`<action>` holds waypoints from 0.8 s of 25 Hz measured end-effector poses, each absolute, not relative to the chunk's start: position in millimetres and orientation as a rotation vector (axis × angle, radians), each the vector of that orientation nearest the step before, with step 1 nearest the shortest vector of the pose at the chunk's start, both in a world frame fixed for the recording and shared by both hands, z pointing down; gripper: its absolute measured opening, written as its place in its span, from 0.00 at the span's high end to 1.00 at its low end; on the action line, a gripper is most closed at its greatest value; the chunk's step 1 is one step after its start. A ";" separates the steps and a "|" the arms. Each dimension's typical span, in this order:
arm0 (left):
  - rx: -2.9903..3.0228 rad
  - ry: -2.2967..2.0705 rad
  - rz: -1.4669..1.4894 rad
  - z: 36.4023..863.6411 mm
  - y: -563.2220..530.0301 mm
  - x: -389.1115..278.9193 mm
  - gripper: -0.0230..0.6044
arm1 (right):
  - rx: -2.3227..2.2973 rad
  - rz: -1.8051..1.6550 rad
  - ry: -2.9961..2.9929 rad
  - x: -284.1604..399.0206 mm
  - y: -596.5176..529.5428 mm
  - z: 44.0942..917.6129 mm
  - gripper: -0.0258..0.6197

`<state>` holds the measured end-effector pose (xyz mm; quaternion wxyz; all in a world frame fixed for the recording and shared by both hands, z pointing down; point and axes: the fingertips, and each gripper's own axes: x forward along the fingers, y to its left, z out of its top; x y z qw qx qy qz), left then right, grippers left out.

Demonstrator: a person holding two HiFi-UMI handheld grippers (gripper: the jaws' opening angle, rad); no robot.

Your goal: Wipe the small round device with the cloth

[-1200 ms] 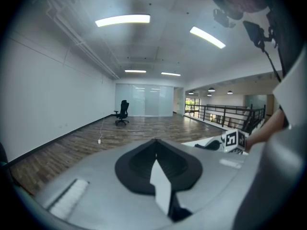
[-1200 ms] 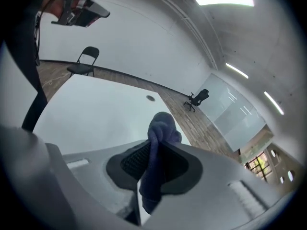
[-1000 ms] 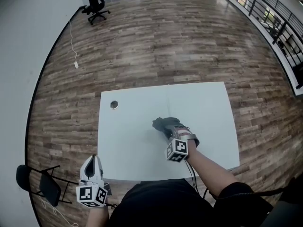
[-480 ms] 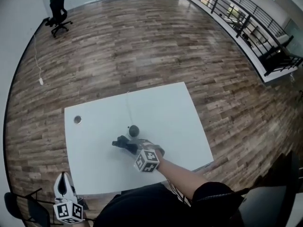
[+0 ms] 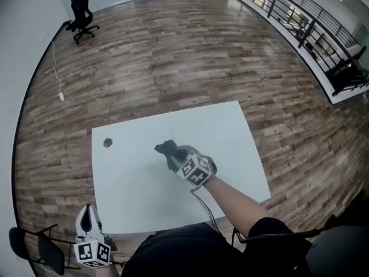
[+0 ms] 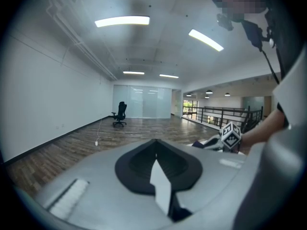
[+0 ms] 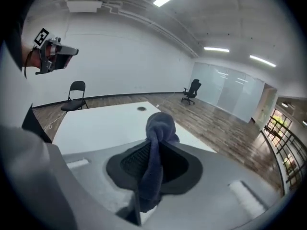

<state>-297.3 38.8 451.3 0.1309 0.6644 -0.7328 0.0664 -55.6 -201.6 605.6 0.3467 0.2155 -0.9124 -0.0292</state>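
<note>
Wood-plank floor (image 5: 173,51) spreads round a smooth, white, rectangular table (image 5: 230,149). At the table's middle the right tongs (image 5: 179,157) pinch a soft, dark, bunched cloth (image 5: 166,149). The left tongs (image 5: 87,211), closed on nothing, hang off its near left corner. Half a second ago the small round device lay bare beside the cloth; now it is out of sight.

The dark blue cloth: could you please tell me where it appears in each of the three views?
Head view: dark blue cloth, middle of the white table.
Left gripper view: small dark sliver, right of centre.
Right gripper view: dead centre, pinched in the tongs of the right gripper.
Shared landmark: the black office chair.
</note>
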 end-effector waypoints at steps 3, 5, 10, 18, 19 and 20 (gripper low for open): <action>1.908 -2.129 0.197 455.1 42.4 -299.2 0.95 | 0.609 -0.007 -2.355 -42.5 -205.5 618.7 0.87; 1.887 -2.129 0.195 457.0 49.5 -301.7 0.95 | 0.630 -0.009 -2.361 -44.6 -202.2 620.5 0.87; 1.894 -2.137 0.165 457.7 48.7 -301.6 0.95 | 0.725 0.017 -2.344 -41.9 -206.2 624.6 0.87; 1.890 -2.123 0.186 461.7 50.1 -304.6 0.95 | 0.964 0.490 -2.343 -5.0 -221.4 651.6 0.87; 1.892 -2.121 0.186 462.2 49.5 -304.4 0.95 | 0.953 0.492 -2.320 -0.5 -220.0 657.1 0.87; 1.895 -2.118 0.189 462.7 48.5 -304.2 0.95 | 0.937 0.488 -2.300 3.3 -217.7 662.0 0.87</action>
